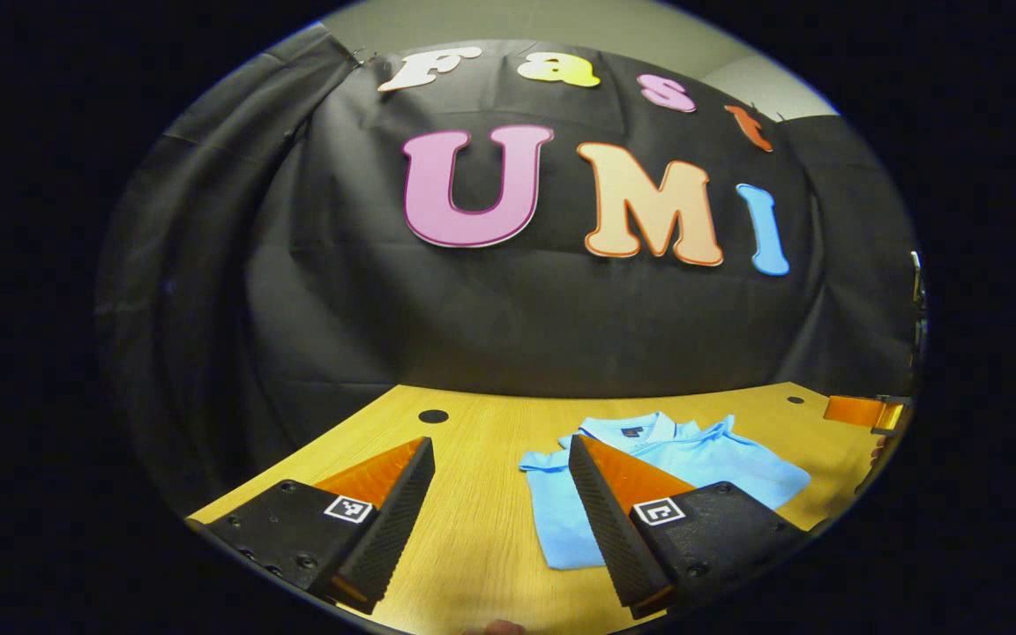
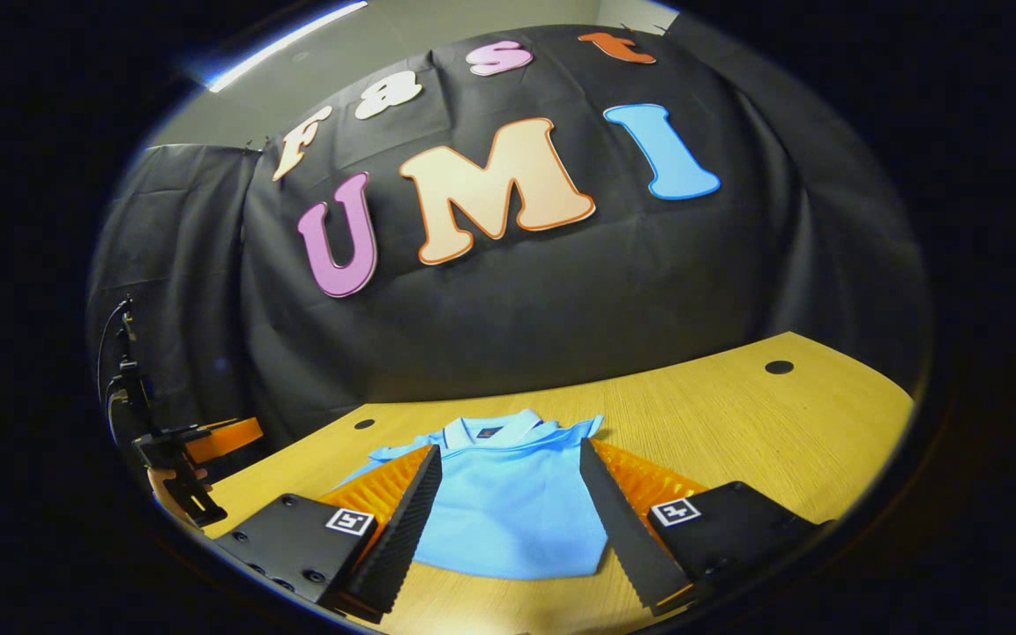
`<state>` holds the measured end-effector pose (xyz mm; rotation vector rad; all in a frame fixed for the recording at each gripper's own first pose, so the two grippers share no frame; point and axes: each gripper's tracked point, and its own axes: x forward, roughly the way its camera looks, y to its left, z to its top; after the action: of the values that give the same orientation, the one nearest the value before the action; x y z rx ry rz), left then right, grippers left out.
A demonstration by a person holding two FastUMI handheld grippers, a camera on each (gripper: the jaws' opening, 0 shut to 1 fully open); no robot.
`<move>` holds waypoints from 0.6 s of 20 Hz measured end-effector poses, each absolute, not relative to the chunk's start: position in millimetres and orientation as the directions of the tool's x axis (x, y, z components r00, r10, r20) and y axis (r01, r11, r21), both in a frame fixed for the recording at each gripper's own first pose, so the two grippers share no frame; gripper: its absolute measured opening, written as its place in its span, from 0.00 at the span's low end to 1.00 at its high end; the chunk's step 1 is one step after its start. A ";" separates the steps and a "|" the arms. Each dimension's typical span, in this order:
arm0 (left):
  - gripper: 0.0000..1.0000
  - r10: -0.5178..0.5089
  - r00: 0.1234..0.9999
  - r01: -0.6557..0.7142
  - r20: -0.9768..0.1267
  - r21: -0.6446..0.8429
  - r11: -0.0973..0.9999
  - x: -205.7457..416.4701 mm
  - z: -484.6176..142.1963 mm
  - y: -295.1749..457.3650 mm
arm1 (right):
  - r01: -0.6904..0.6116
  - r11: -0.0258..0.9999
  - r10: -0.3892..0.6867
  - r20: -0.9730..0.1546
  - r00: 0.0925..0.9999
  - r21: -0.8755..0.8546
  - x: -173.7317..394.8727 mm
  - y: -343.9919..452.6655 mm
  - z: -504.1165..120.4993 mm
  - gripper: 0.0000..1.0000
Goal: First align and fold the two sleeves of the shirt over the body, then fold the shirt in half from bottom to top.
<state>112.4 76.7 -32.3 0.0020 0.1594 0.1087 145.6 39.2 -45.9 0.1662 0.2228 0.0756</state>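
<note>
A light blue polo shirt (image 2: 508, 516) lies flat on the wooden table (image 2: 737, 414) as a compact rectangle, collar toward the back wall and sleeves tucked over the body. In the right gripper view my right gripper (image 2: 510, 450) hovers open just in front of the shirt, whose near edge shows between the fingers. In the left gripper view the shirt (image 1: 702, 463) sits ahead and to the right, partly hidden behind one finger (image 1: 614, 511). My left gripper (image 1: 501, 445) stands open over bare wood with nothing between its fingers.
Round cable holes (image 1: 433, 415) (image 2: 779, 366) mark the table near its back edge. The black cloth wall rises right behind the table. The left gripper (image 2: 208, 441), held by a hand, shows at the table's left end, with a thin black stand (image 2: 124, 353) behind it.
</note>
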 end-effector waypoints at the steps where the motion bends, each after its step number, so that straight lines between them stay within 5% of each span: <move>1: 0.91 0.091 0.985 -0.090 -0.148 0.013 0.996 101.3 -31.5 66.9 | -0.070 0.985 0.101 -0.205 0.973 0.157 133.0 42.6 -45.3 0.98; 12: 0.91 -0.028 0.985 0.016 -0.169 -0.068 0.998 67.9 -51.7 22.1 | -0.097 0.995 0.094 -0.156 0.983 -0.013 85.7 57.6 -65.2 0.98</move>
<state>67.9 22.1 -51.7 -0.0665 0.1709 -0.0220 85.7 57.6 -65.2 -0.0209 0.1558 0.0964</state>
